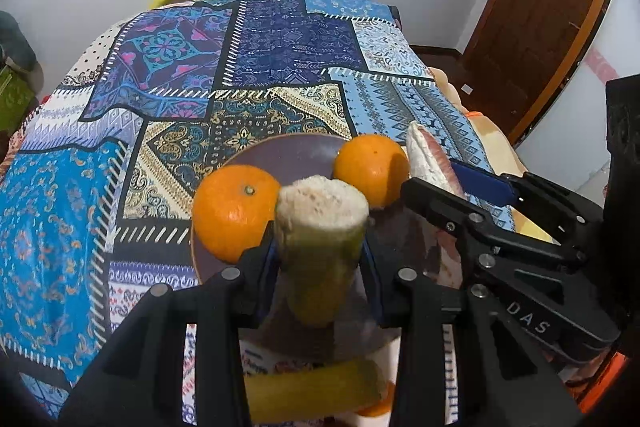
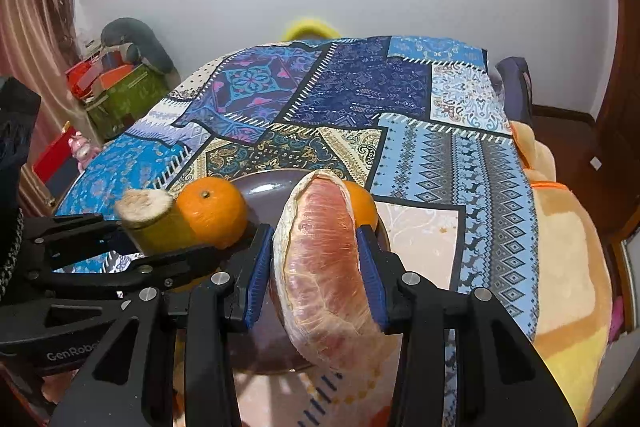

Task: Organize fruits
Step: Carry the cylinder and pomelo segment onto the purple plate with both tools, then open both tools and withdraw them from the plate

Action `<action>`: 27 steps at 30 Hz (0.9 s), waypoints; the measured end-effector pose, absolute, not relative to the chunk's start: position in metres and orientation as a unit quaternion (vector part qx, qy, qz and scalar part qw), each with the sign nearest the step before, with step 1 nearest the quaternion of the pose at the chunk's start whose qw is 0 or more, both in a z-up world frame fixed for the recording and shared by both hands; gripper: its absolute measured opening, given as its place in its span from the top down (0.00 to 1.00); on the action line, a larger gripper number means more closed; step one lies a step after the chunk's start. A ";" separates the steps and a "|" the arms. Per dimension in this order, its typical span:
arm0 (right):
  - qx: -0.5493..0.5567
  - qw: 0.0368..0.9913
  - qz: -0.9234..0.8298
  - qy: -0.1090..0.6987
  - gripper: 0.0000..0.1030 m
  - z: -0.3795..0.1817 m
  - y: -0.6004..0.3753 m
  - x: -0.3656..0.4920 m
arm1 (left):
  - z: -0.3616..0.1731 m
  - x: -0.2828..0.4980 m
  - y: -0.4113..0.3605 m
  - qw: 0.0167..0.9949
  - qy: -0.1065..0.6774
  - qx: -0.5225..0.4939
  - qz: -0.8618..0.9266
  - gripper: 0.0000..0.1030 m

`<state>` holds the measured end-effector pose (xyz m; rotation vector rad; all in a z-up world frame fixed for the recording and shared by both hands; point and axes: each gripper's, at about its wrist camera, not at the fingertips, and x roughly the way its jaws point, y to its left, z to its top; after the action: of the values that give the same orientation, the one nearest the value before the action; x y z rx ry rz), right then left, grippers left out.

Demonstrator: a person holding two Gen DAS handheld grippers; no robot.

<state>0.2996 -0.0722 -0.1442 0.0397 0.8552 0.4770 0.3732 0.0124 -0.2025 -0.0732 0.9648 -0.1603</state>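
My left gripper [image 1: 320,259]: clamped on sugarcane piece [image 1: 322,223], above plate [image 1: 280,155]. My right gripper [image 2: 316,267]: clamped on pomelo segment [image 2: 324,259]. Plate holds two oranges [image 1: 234,211]

A: Cloth [image 1: 280,59]?
B: Patchwork print: navy, sky blue, cream with gold paisley, a purple and teal flower panel near the far edge.
A: Plate [image 1: 280,155]?
B: Dull purple-brown.
A: Fruit?
B: Two oranges [image 1: 236,211], bright orange; cane piece [image 1: 320,247], yellow-green skin, pale beige cut end; pomelo segment [image 2: 324,267], pink flesh, whitish membrane.
A: Gripper pads [image 2: 256,267]?
B: Blue, on black.
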 end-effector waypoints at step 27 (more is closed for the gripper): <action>-0.006 0.881 0.233 0.411 0.58 -0.124 -0.083 0.278 | -0.176 0.341 0.035 0.892 0.447 -0.047 -0.053 0.59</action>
<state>0.2783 -0.0826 -0.1244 -0.0132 0.8561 0.4843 0.3409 0.0352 -0.1762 -0.0977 0.9268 -0.1105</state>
